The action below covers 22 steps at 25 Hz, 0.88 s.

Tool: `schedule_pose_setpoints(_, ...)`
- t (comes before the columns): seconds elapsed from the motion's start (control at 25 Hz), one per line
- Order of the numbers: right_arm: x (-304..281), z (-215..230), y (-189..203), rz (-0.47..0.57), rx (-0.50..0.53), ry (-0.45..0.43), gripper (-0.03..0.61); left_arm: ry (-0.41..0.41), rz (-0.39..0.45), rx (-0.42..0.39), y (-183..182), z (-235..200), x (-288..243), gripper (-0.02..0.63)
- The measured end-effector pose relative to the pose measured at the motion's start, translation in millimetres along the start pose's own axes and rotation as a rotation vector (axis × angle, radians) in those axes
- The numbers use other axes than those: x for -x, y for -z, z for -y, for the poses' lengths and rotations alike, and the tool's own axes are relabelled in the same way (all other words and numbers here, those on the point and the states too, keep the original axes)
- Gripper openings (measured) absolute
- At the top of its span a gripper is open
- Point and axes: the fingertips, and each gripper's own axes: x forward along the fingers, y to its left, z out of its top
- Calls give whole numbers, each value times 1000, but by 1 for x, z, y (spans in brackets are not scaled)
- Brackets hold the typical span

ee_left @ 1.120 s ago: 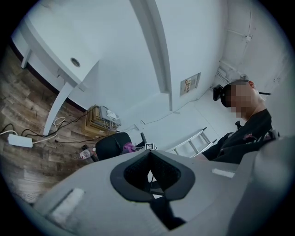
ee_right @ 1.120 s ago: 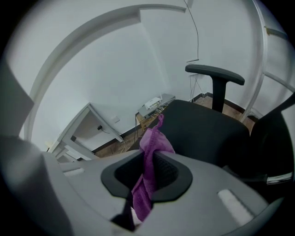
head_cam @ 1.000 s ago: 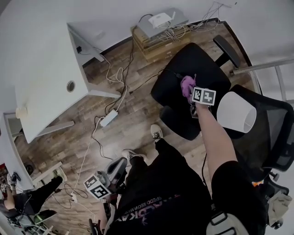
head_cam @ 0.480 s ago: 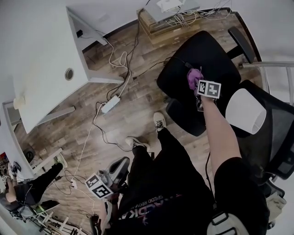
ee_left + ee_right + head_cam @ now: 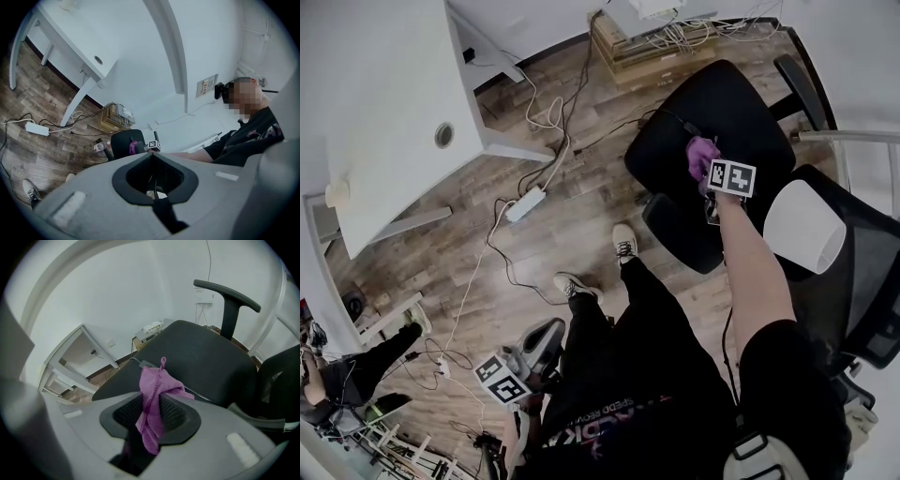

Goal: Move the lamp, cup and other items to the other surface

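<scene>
Over the chair seat (image 5: 206, 357), R gripper (image 5: 150, 400) jaws have just been easing apart w/ purple cloth (image 5: 161, 385) between them, hanging toward seat: drop-off step. Next: spread fully, lift clear. L gripper (image 5: 153, 180) pressed together, empty.

Field note: right gripper over the chair seat (image 5: 727, 103), left gripper well back from it.
I see the right arm (image 5: 752, 277) stretched out, its right gripper (image 5: 151, 401) tipped steeply down just above the seat. Its jaws have just been opening and now stand apart, with a purple cloth (image 5: 153, 390) slack between them. The left gripper (image 5: 151, 153) sits low, far from the seat and near level, jaws together and empty.
</scene>
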Motion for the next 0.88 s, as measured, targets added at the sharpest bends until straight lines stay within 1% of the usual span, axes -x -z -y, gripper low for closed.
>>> schedule_pose_setpoints(0.16, 12, -3, -7, 24, -10, 14, 122, 23, 20, -13, -8, 0, 6, 2)
schedule_pose_setpoints(0.24, 22, -7, -13, 45, -16, 12, 126, 40, 21, -33, -13, 3, 7, 2)
schedule_pose_setpoints(0.4, 53, -19, -38, 137, -14, -7, 119, 80, 15, -86, -22, 12, 10, 2)
schedule_pose_setpoints(0.48, 77, -26, -55, 214, -1, -7, 93, 100, 27, -100, -26, 15, 15, 2)
schedule_pose_setpoints(0.56, 105, -36, -74, 301, 16, -1, 16, 120, 44, -108, -31, 17, 23, 2)
schedule_pose_setpoints(0.6, 120, -43, -82, 341, 20, -4, 3, 128, 52, -112, -33, 17, 28, 2)
schedule_pose_setpoints(0.72, 159, -66, -103, 447, 11, -55, 3, 152, 70, -129, -39, 18, 42, 2)
schedule_pose_setpoints(0.88, 207, -120, -115, 532, 53, -191, 3, 197, 94, -152, -44, 22, 61, 2)
